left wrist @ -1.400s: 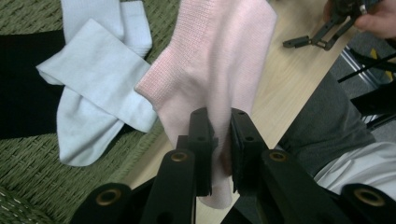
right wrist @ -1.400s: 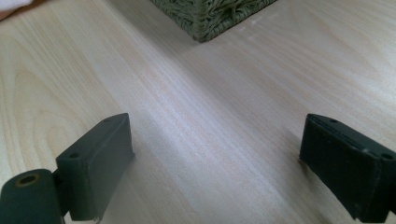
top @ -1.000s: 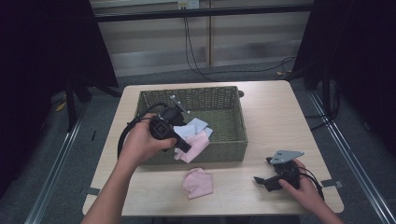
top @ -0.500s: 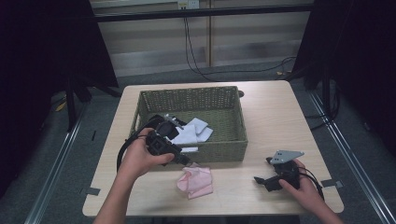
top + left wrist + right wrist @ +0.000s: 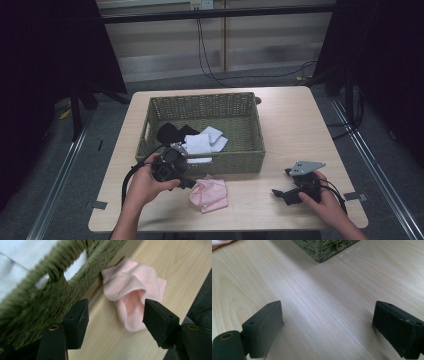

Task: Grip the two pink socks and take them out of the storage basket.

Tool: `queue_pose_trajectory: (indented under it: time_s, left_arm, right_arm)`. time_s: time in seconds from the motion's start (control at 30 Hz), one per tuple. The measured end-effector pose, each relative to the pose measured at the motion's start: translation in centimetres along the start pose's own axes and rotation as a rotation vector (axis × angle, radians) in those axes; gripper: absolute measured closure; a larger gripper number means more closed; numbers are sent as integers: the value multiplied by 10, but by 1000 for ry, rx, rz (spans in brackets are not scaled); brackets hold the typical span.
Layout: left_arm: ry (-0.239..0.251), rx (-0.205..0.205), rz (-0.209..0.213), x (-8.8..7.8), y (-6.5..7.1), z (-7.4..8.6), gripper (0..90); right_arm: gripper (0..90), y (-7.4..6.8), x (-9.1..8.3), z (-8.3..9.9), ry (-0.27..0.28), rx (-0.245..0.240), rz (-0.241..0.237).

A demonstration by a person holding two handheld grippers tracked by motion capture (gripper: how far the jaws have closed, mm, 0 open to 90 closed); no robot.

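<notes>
With its jaws now spread wide and empty, the left gripper (image 5: 113, 322) sits low at the near wall of the woven basket (image 5: 252, 137), the pink cloth (image 5: 136, 293) lying loose on the table (image 5: 290, 112) just ahead of it, touching the basket's foot. A second ago that cloth hung from this gripper over the rim; it now rests outside, so one piece seems sorted out. White cloths (image 5: 202, 142) and a black one (image 5: 172, 132) remain inside. The right gripper (image 5: 329, 327) stays parked, jaws wide, holding nothing.
</notes>
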State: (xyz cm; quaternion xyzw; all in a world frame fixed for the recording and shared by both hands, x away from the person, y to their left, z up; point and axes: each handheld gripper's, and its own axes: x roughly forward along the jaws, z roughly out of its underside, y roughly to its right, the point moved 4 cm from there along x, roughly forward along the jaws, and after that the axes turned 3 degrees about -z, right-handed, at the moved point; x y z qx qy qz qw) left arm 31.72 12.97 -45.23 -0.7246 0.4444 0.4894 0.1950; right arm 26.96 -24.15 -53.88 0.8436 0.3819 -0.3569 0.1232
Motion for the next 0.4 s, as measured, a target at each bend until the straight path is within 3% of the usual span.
queue_pose_trajectory:
  time_s: [0.17, 0.4]
  left_arm:
    - [22, -6, -9, 10, 0, 8, 370]
    - [49, 19, 26, 20, 10, 9, 365]
  right_arm:
    - [87, 0, 0, 0, 0, 0, 1]
    - [87, 0, 0, 0, 0, 1, 1]
